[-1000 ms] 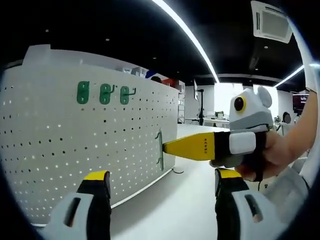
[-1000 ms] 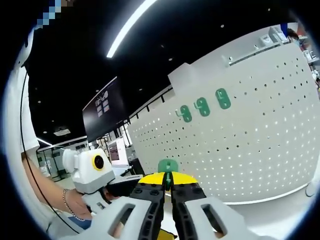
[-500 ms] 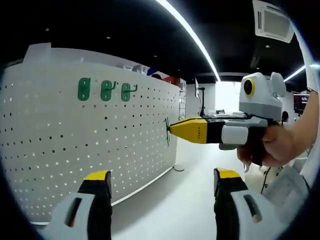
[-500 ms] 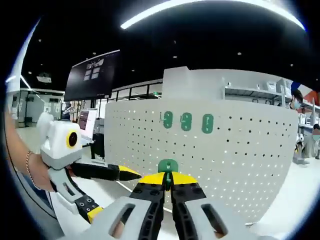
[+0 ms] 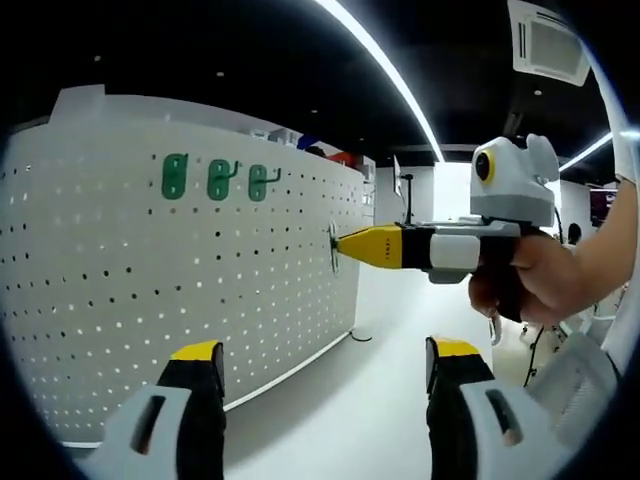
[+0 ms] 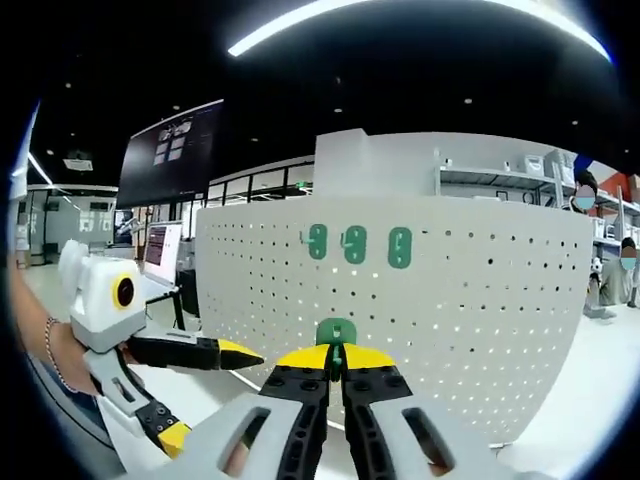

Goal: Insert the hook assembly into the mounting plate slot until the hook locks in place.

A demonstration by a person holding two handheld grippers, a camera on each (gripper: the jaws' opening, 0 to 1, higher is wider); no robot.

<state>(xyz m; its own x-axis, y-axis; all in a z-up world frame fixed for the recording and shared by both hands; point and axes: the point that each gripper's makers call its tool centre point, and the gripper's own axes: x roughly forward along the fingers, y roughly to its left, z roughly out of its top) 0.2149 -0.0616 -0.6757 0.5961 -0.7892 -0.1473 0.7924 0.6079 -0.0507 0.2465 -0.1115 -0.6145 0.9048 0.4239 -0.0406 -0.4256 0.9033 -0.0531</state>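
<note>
Right gripper view: hook [image 6: 336, 331] near pegboard [image 6: 480, 300].

I am looking along my right gripper [image 6: 337, 368], whose yellow-tipped jaws are pressing together on a green hook [image 6: 336, 335] that is sticking up just above the tips. Ahead of it a white pegboard [image 6: 480, 300] is standing upright on a white table [image 6: 590, 420], dotted with rows of holes. Three green hooks [image 6: 356, 244] are hanging side by side near its top edge, well above the one I am gripping. At lower left my left gripper [image 6: 232, 353] is coming in, jaws apart, with a hand [image 6: 62, 355] wearing a bracelet holding it. A dark screen [image 6: 170, 155] is hanging at upper left.
</note>
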